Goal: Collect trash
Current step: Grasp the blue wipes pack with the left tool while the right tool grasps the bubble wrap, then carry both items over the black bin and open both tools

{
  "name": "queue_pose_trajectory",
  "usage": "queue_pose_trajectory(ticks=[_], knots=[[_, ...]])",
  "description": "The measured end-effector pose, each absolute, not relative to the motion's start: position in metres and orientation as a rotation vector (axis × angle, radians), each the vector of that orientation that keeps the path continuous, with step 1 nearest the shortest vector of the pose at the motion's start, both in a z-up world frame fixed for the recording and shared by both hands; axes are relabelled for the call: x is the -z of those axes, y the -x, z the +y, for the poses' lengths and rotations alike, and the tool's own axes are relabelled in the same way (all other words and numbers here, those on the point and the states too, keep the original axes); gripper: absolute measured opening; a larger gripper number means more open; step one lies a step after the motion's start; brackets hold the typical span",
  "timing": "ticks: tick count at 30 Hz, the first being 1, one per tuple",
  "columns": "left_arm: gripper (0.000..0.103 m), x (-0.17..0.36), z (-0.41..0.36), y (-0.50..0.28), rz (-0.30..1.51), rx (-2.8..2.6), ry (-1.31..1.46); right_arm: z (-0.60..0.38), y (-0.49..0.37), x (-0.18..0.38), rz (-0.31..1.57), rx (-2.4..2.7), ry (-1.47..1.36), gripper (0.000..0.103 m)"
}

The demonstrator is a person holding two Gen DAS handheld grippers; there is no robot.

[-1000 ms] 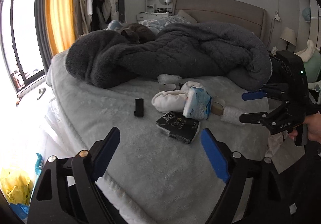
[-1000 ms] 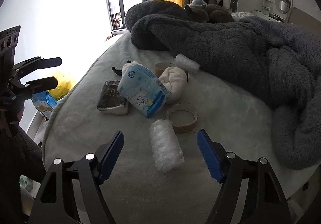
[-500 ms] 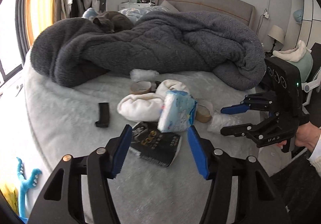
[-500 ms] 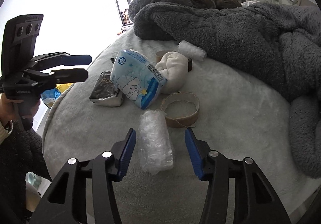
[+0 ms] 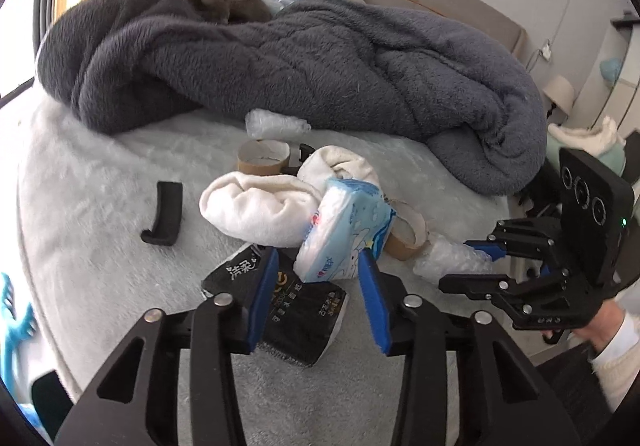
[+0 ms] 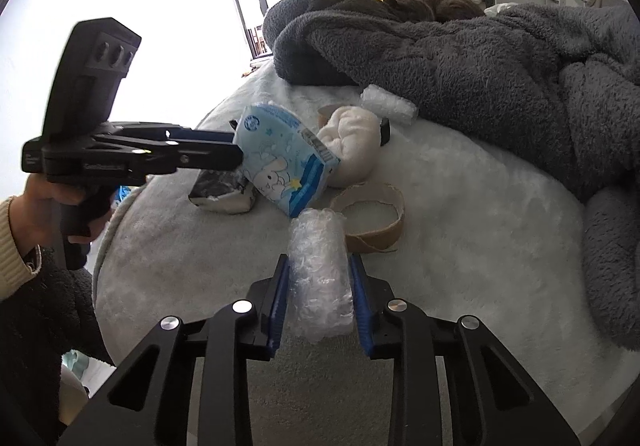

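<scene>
Trash lies on a pale bed. My right gripper (image 6: 318,298) is shut on a roll of bubble wrap (image 6: 320,270), which also shows in the left wrist view (image 5: 448,260). My left gripper (image 5: 316,298) is open, its blue pads on either side of a black tissue pack (image 5: 296,310) and just below a blue tissue pack (image 5: 344,234). In the right wrist view the left gripper (image 6: 236,152) reaches the blue pack (image 6: 280,162). A cardboard tape ring (image 6: 370,216) lies beside the bubble wrap.
A rolled white towel (image 5: 260,210) sits behind the packs. A second cardboard ring (image 5: 262,160), another bubble wrap roll (image 5: 276,124) and a black clip (image 5: 164,218) lie on the bed. A big grey blanket (image 5: 320,58) covers the far side.
Both grippers moved forward and narrowed. The right one closed onto the bubble wrap roll. The left one came up to the black and blue tissue packs.
</scene>
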State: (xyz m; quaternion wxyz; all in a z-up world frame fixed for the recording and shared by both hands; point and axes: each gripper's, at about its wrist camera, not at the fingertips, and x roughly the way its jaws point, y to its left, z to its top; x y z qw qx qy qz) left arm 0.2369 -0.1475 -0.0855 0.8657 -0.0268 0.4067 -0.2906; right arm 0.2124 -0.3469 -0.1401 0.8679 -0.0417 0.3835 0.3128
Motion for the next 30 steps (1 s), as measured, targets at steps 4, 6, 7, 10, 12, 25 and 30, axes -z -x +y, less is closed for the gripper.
queue_pose_trajectory(ticks=[4, 6, 7, 10, 12, 25, 30], knots=[[0.036, 0.090, -0.149, -0.242, 0.878, 0.632, 0.094, -0.354, -0.211, 0.129, 0.771, -0.658, 0.053, 0.030], [0.033, 0.092, -0.153, -0.242, 0.890, 0.636, 0.084, -0.358, -0.211, 0.124, 0.754, -0.659, 0.026, 0.030], [0.031, 0.093, -0.154, -0.242, 0.895, 0.639, 0.082, -0.360, -0.211, 0.122, 0.748, -0.660, 0.015, 0.030], [0.023, 0.092, -0.158, -0.239, 0.893, 0.645, 0.066, -0.360, -0.215, 0.116, 0.737, -0.649, -0.008, 0.030], [0.019, 0.091, -0.159, -0.237, 0.886, 0.651, 0.063, -0.360, -0.219, 0.111, 0.731, -0.642, -0.024, 0.030], [0.011, 0.054, -0.138, -0.216, 0.730, 0.635, 0.106, -0.340, -0.238, 0.080, 0.671, -0.558, -0.105, 0.030], [0.009, 0.041, -0.123, -0.208, 0.688, 0.615, 0.107, -0.319, -0.244, 0.064, 0.641, -0.564, -0.118, 0.030]])
